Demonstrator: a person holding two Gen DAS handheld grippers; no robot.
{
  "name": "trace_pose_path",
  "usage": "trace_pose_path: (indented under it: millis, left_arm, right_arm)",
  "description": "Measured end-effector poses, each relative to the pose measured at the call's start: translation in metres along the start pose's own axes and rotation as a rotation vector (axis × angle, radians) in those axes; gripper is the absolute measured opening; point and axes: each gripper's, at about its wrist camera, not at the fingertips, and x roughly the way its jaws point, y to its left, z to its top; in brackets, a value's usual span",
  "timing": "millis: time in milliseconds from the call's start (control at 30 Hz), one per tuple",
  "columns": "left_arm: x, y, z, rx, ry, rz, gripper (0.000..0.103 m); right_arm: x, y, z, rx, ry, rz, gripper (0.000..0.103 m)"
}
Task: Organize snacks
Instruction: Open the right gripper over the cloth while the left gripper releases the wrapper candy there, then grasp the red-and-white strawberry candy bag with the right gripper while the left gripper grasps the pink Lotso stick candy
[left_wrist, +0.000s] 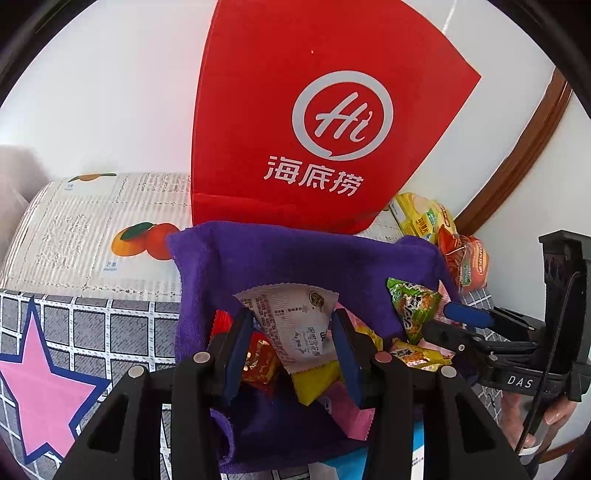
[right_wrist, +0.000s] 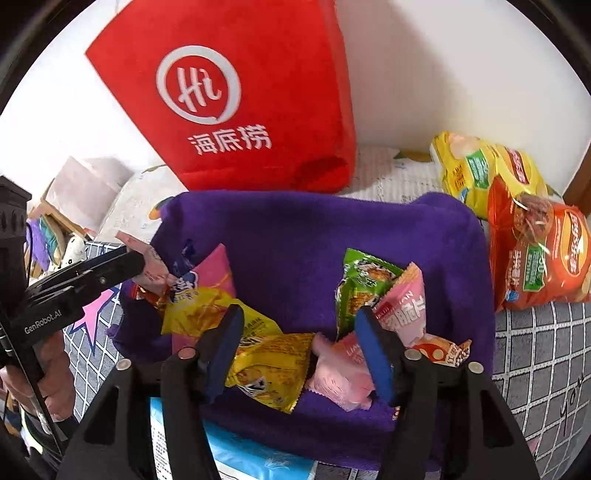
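A purple towel (left_wrist: 295, 258) lies on the table with several small snack packets on it. My left gripper (left_wrist: 291, 339) is shut on a white snack packet (left_wrist: 291, 321) and holds it above the towel; in the right wrist view the packet (right_wrist: 147, 266) sticks out of its fingers (right_wrist: 122, 264). My right gripper (right_wrist: 299, 347) is open over a yellow packet (right_wrist: 266, 354) and pink packets (right_wrist: 340, 373), holding nothing. A green packet (right_wrist: 362, 277) stands by its right finger. A red bag (left_wrist: 306, 110) stands upright behind the towel, and shows in the right wrist view (right_wrist: 240, 96).
Yellow (right_wrist: 476, 166) and orange (right_wrist: 535, 251) chip bags lie at the right by the wall. A blue-white pack (right_wrist: 251, 454) sits under the towel's near edge. The tablecloth (left_wrist: 92, 332) has a grey grid with a pink star (left_wrist: 40, 384).
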Motion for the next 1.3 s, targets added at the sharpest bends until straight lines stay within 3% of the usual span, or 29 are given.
trace_pose_path:
  millis: [433, 567, 833, 1000, 1300]
  left_arm:
    - [0.012, -0.010, -0.006, 0.036, 0.055, 0.012, 0.043]
    - [0.013, -0.009, -0.006, 0.019, 0.064, -0.014, 0.059]
    - [-0.005, -0.028, -0.006, 0.079, 0.030, -0.012, 0.060]
    - [-0.016, -0.037, -0.006, 0.087, 0.018, -0.026, 0.060]
    - [-0.044, -0.061, -0.014, 0.134, -0.026, -0.052, 0.060]
  right_arm:
    - [-0.021, 0.000, 0.006, 0.020, -0.094, 0.020, 0.066]
    - [-0.028, 0.001, 0.007, 0.033, -0.124, 0.029, 0.066]
    - [-0.053, 0.008, 0.004, 0.041, -0.183, -0.017, 0.066]
    - [-0.074, 0.007, -0.020, 0.062, -0.205, -0.067, 0.065]
    - [-0.102, -0.021, -0.101, 0.180, -0.186, -0.113, 0.065]
